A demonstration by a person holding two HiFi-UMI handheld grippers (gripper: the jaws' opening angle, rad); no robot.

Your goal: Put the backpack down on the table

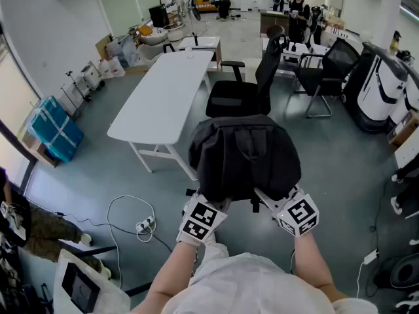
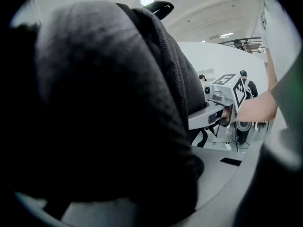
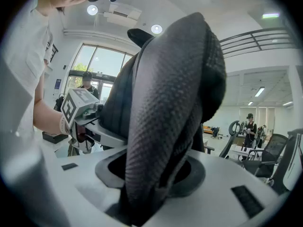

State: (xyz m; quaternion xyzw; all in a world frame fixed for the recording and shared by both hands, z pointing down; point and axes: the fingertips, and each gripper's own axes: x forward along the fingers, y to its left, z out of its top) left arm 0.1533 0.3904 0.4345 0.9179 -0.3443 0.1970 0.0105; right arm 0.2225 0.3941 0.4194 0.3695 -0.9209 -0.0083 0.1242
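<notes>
In the head view a black backpack (image 1: 243,156) hangs in the air in front of me, above the grey floor and to the right of the long white table (image 1: 167,90). My left gripper (image 1: 215,205) is shut on its lower left part, and dark fabric (image 2: 109,103) fills the left gripper view. The right gripper (image 1: 276,203) is shut on the lower right part. In the right gripper view a padded, meshed strap (image 3: 165,126) runs down between its jaws. Each gripper view shows the other gripper at the pack's far side: the right gripper (image 2: 222,109) and the left gripper (image 3: 87,119).
A black office chair (image 1: 245,87) stands just beyond the pack, beside the table. A white cable and power strip (image 1: 144,226) lie on the floor at my lower left. Another chair (image 1: 324,77) and machines stand at the right, blue bags (image 1: 55,129) by the left wall.
</notes>
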